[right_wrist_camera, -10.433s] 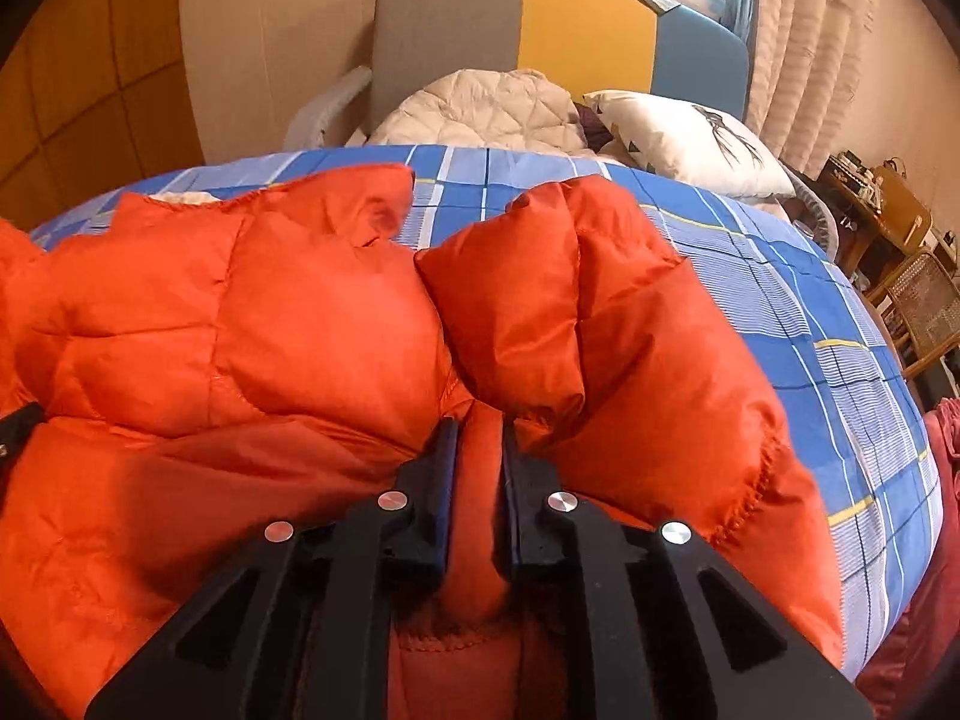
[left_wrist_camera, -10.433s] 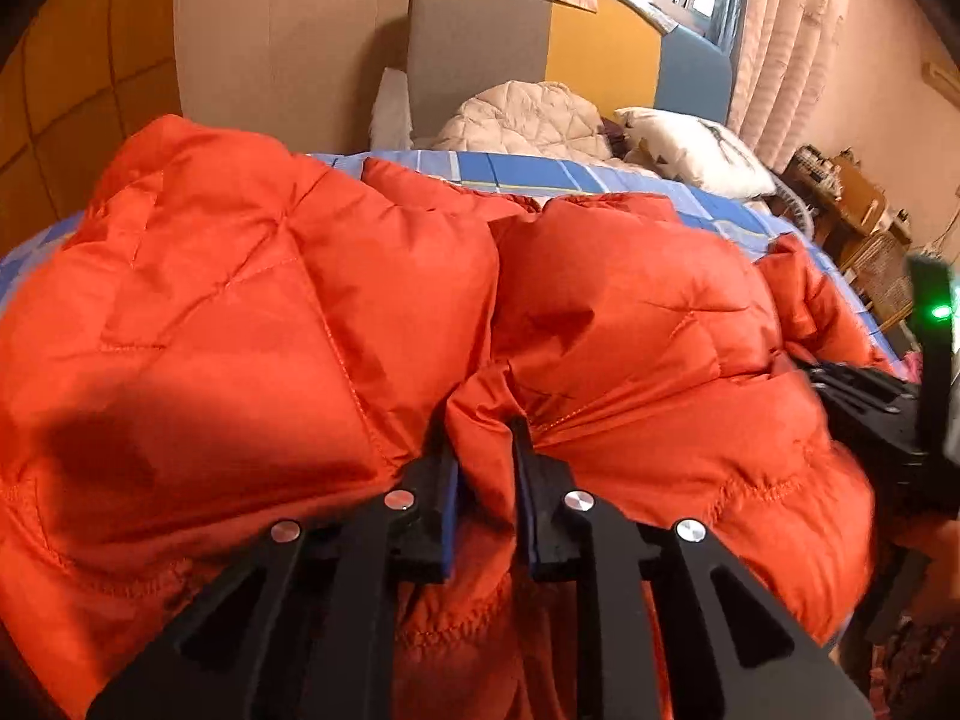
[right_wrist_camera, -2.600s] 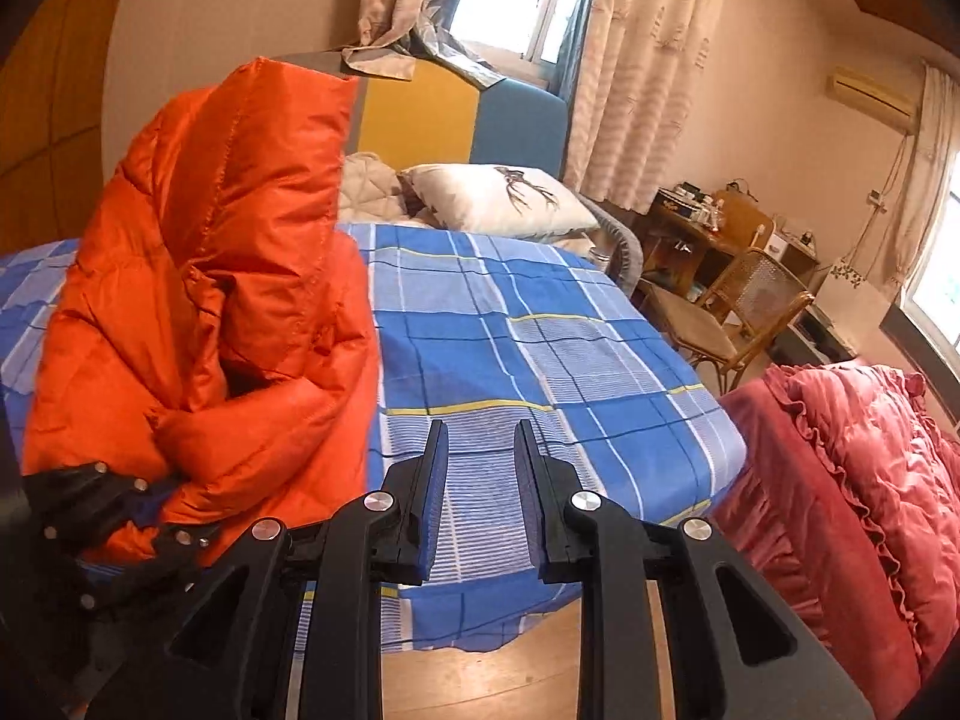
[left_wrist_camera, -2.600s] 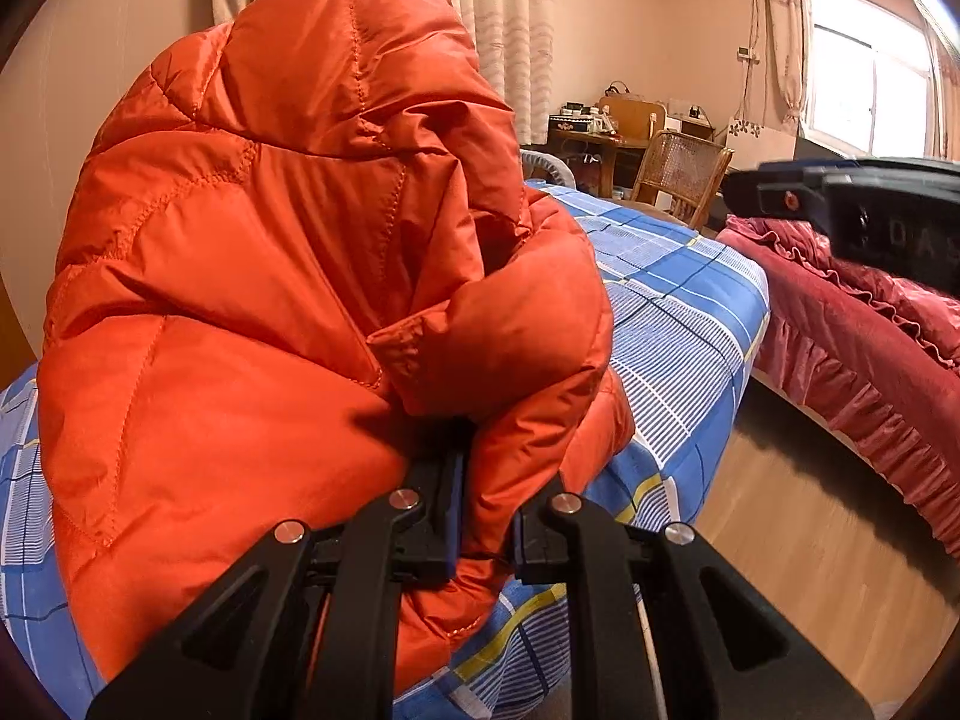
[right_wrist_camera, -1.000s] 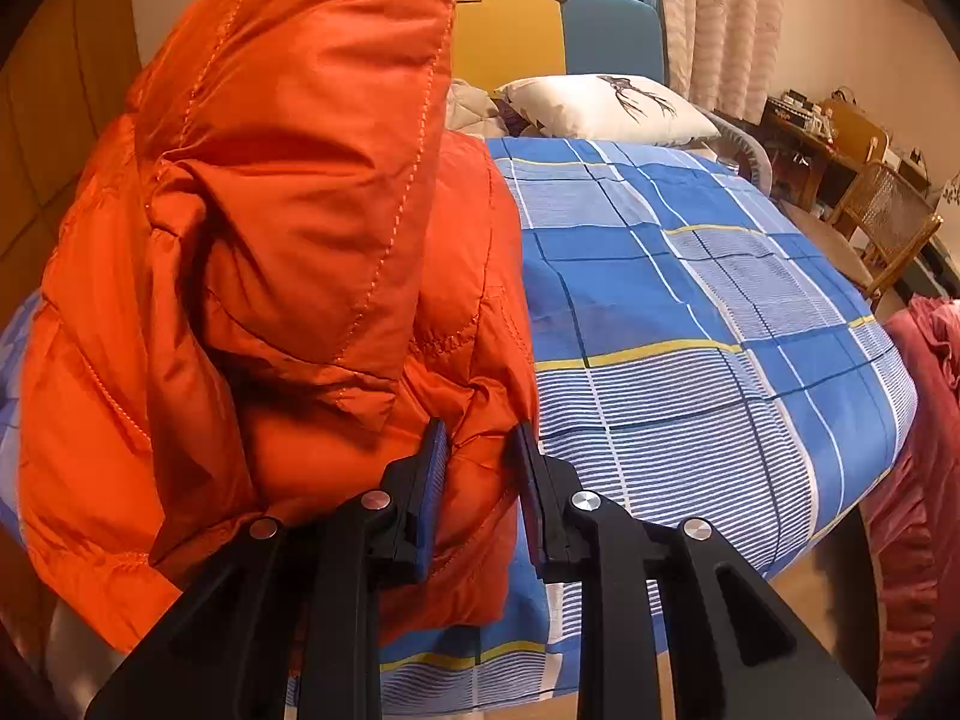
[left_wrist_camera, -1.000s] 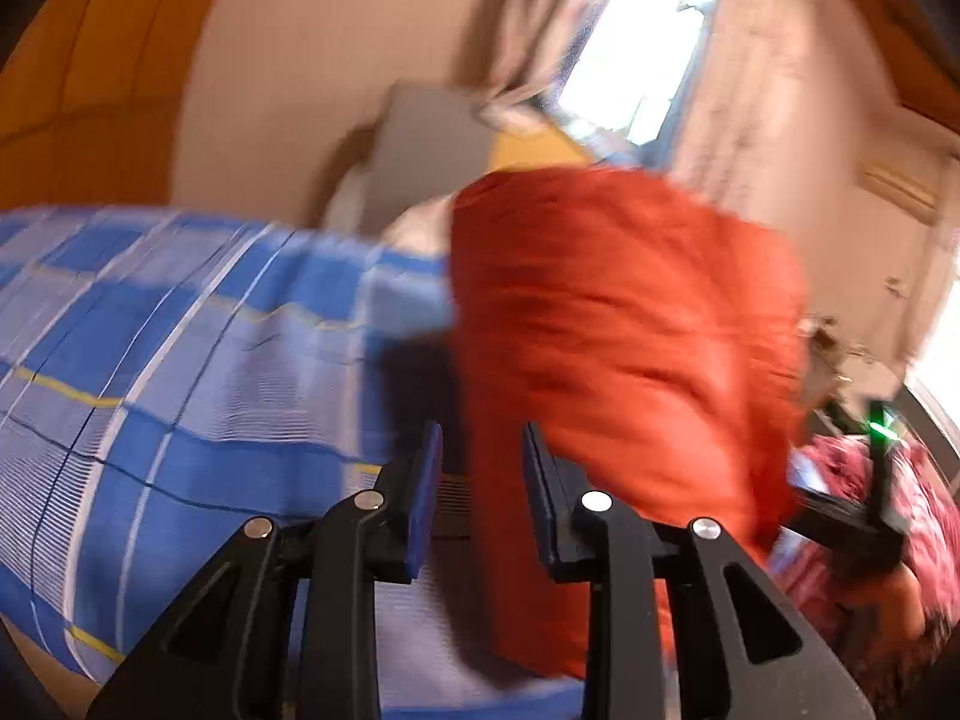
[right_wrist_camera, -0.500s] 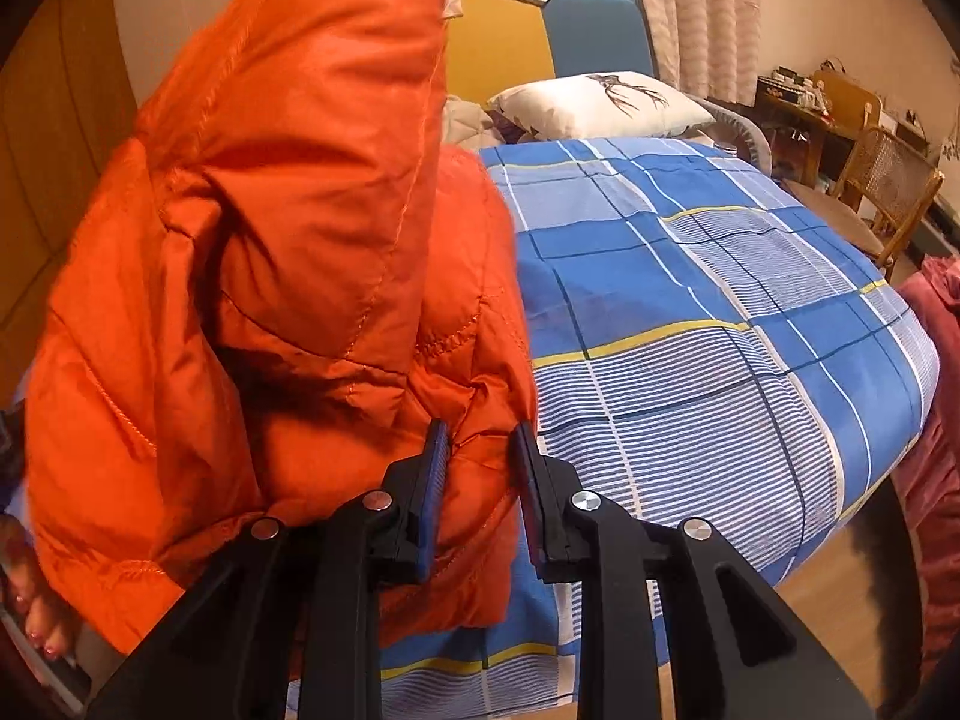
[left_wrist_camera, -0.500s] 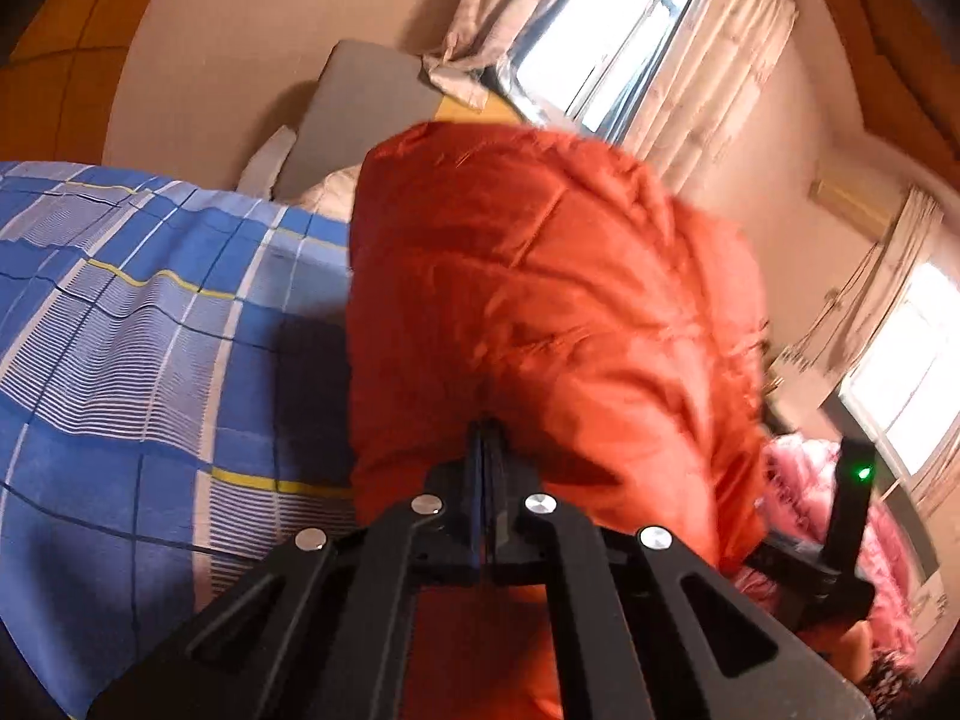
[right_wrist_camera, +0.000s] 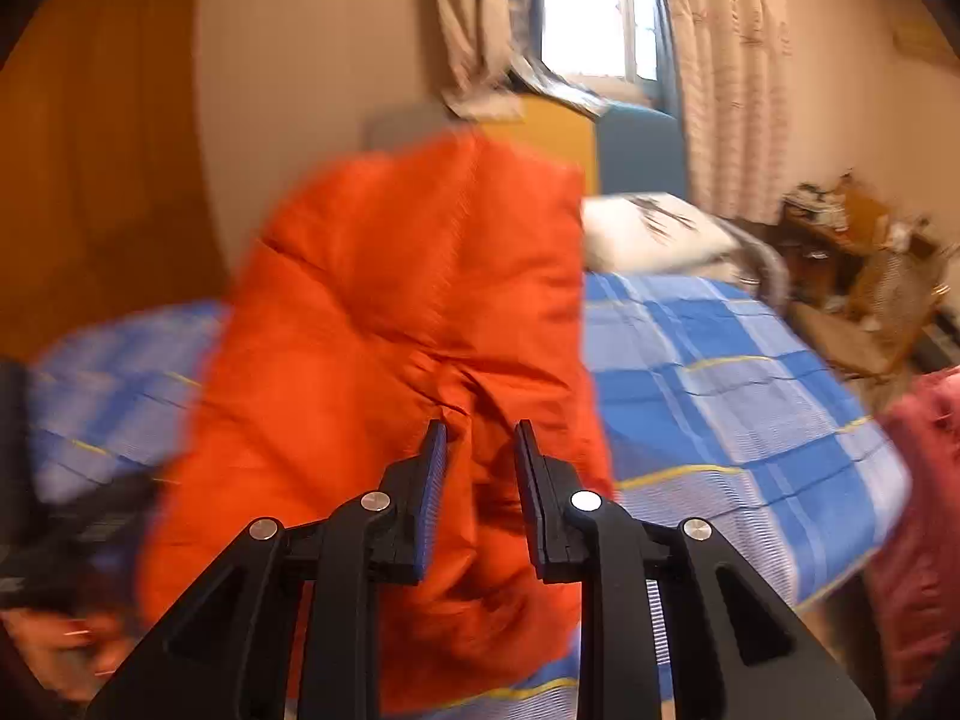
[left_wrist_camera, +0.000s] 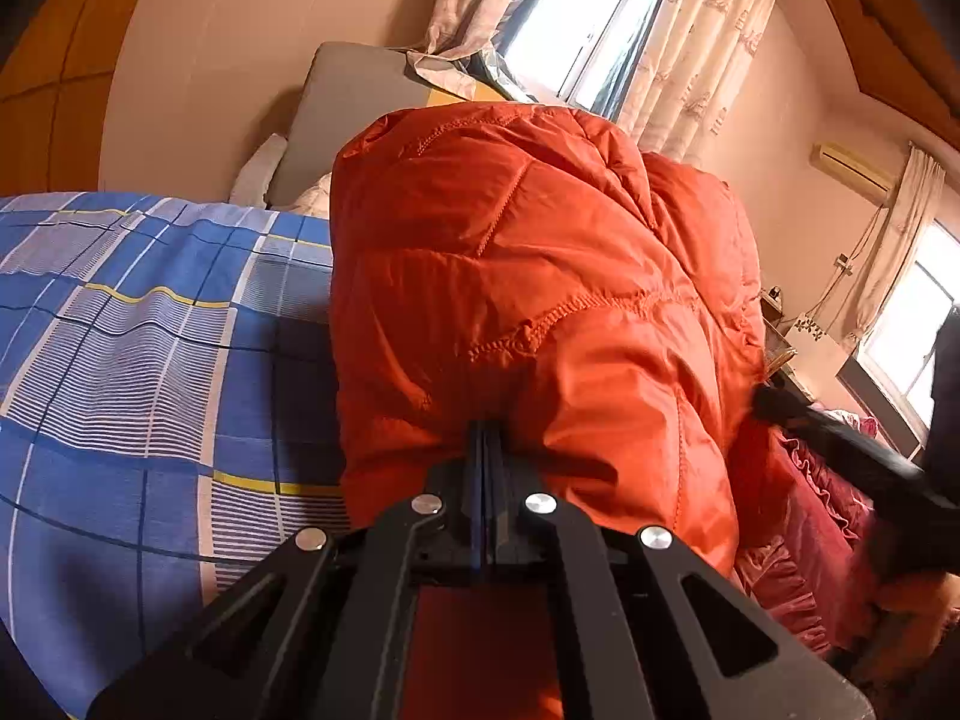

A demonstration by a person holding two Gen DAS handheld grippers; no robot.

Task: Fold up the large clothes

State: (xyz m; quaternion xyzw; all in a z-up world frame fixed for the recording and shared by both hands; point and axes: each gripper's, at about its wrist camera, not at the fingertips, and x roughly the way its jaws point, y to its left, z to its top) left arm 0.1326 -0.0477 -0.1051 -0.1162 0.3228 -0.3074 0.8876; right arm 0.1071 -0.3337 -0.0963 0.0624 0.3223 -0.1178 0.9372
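Orange jacket (left_wrist_camera: pixel 540 300): puffy, quilted, bunched upright over the near edge of the bed; stitched seams run across its panels.
Jacket in right view (right_wrist_camera: pixel 408 360): blurred, standing up in front of the headboard, its lower part hanging past the bed's edge.
Left gripper (left_wrist_camera: pixel 486 438): jaws pressed fully together, tips pushed into the jacket's lower fold; a thin bit of fabric looks pinched between them, though the fold hides the tips.
Right gripper (right_wrist_camera: pixel 477 450): jaws a little apart, with a thick fold of the jacket between the blue pads, which press on it from both sides.
Bed cover (left_wrist_camera: pixel 150 360): blue and white checks with thin yellow lines, spread flat beside the jacket.
Pillow (right_wrist_camera: pixel 648 234): white with a dark print, at the head of the bed, well apart from the jacket.
Headboard (left_wrist_camera: pixel 354 114): grey panel behind the jacket.
Curtains (left_wrist_camera: pixel 696 48): pale, patterned, hanging beside the bright window.
Red ruffled cloth (left_wrist_camera: pixel 804 540): low, just beside the jacket's far side.
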